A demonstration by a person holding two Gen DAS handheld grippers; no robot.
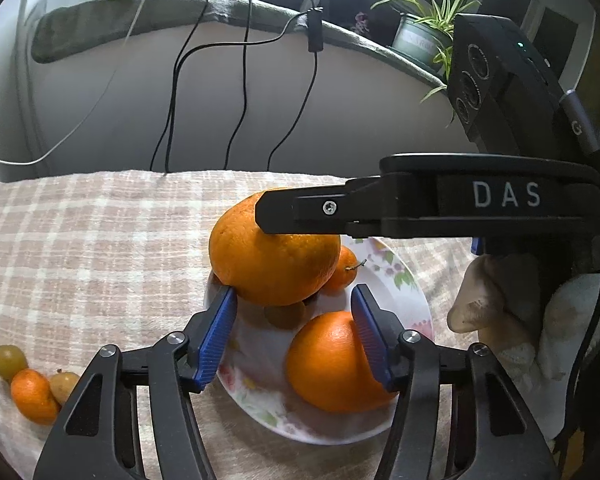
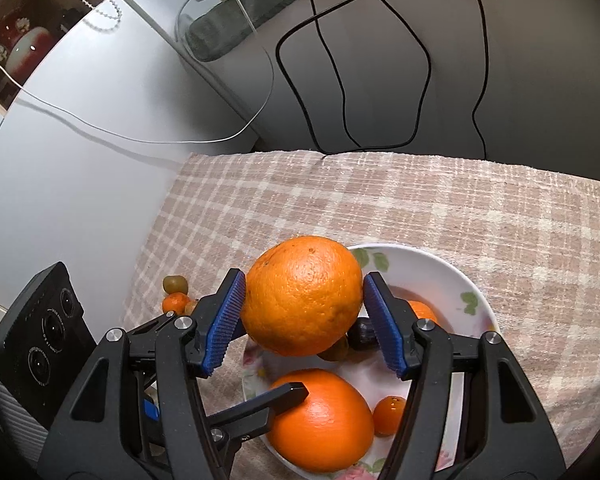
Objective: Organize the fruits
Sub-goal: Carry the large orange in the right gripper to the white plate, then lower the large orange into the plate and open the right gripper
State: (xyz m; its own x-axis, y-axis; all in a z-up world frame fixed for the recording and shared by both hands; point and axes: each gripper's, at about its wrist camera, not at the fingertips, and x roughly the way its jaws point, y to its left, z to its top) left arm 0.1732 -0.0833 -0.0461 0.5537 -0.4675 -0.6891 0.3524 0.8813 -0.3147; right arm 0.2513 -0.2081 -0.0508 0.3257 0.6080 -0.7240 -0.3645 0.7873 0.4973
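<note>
A floral white plate sits on the checked cloth. My right gripper is shut on a large orange and holds it above the plate's left part. A second large orange lies on the plate's near side. My left gripper is open over the plate, its right pad against that second orange. A small tangerine, another small one and a dark fruit also lie on the plate.
Off the plate to the left lie a small tangerine and two greenish fruits. Black cables hang down the wall behind. A potted plant stands on the ledge.
</note>
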